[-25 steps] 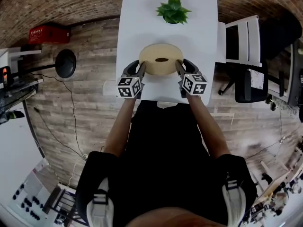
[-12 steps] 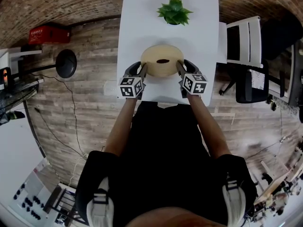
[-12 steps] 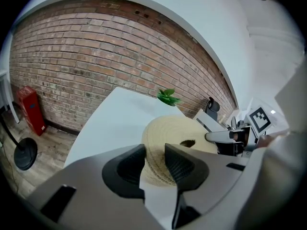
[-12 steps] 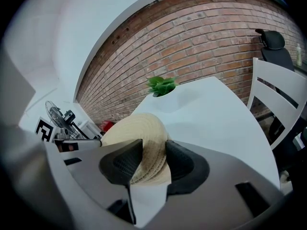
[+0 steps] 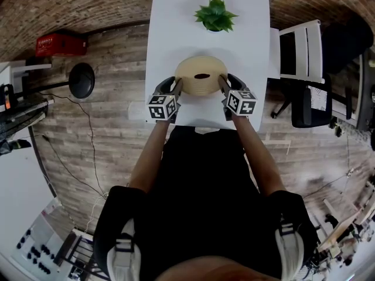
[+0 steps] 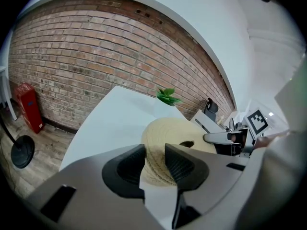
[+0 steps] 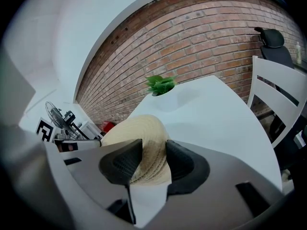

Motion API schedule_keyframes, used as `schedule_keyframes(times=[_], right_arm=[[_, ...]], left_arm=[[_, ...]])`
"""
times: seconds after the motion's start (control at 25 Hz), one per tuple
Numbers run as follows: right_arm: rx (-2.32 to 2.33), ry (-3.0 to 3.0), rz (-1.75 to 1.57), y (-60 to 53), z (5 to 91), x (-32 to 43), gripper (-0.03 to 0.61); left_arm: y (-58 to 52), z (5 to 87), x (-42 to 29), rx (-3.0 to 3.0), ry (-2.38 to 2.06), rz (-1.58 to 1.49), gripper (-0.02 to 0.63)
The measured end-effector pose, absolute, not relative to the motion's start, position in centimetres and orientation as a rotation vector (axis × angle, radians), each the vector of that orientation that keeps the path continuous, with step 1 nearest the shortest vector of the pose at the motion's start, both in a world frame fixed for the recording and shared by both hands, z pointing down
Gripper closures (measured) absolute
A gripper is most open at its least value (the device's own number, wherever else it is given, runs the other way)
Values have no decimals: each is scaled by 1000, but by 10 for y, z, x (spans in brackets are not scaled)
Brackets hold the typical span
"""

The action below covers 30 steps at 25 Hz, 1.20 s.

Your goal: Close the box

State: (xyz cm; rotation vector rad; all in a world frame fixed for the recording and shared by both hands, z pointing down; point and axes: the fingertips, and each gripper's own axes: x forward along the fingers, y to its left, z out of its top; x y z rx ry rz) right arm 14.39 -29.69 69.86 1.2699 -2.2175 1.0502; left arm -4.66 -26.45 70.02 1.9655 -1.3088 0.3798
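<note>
**Item 1: left gripper** (image 6: 154,159). Stands at 9 o'clock of the box. The jaws are partway apart and the coiled rim fills the gap, with both pads against it, so it has a hold on the box's side.

**Item 2: woven box** (image 5: 201,75). Round and straw-coloured, with a dark oval spot at top centre. It sits over the near end of the white table (image 5: 176,16), between the two grippers. A potted plant (image 5: 215,13) stands at its 12 o'clock, well apart. The seam between lid and base cannot be made out, nor whether the lid is fully seated.

**Item 3: right gripper** (image 7: 154,162). Stands at 3 o'clock of the box. Its jaws are partway apart too, with the rim pinched between the pads.

**Hazards, judged:**
- Uneven lowering from 9 and 3 o'clock would tilt the lid, so that it catches on the base rim and sits skewed.
- The woven wall looks yielding. A harder squeeze could push the rim out of round and stop the fit.
- The box is close to the near table edge. A pull toward 6 o'clock could take it off the table.
- If one side lets go first, the box could swing on the other grip.
</note>
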Motion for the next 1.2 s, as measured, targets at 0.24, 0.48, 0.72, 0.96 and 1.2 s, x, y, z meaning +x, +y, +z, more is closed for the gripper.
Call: schedule_keyframes(times=[0.24, 0.48, 0.72, 0.96, 1.2], right_arm=[[1257, -2222, 1049, -296, 698, 143, 422], [1246, -2233, 997, -296, 697, 141, 417], [1243, -2230, 890, -295, 691, 140, 408], [1238, -2276, 764, -290, 674, 137, 408], [1235, -2360, 694, -283, 657, 129, 411]], left_arm=[[-264, 700, -47, 1984, -1293, 384, 474], [-263, 700, -47, 2022, -1286, 373, 453], [-263, 694, -49, 2051, -1294, 374, 443], [-262, 683, -51, 2105, -1279, 389, 443], [-253, 671, -51, 2169, -1210, 385, 448]])
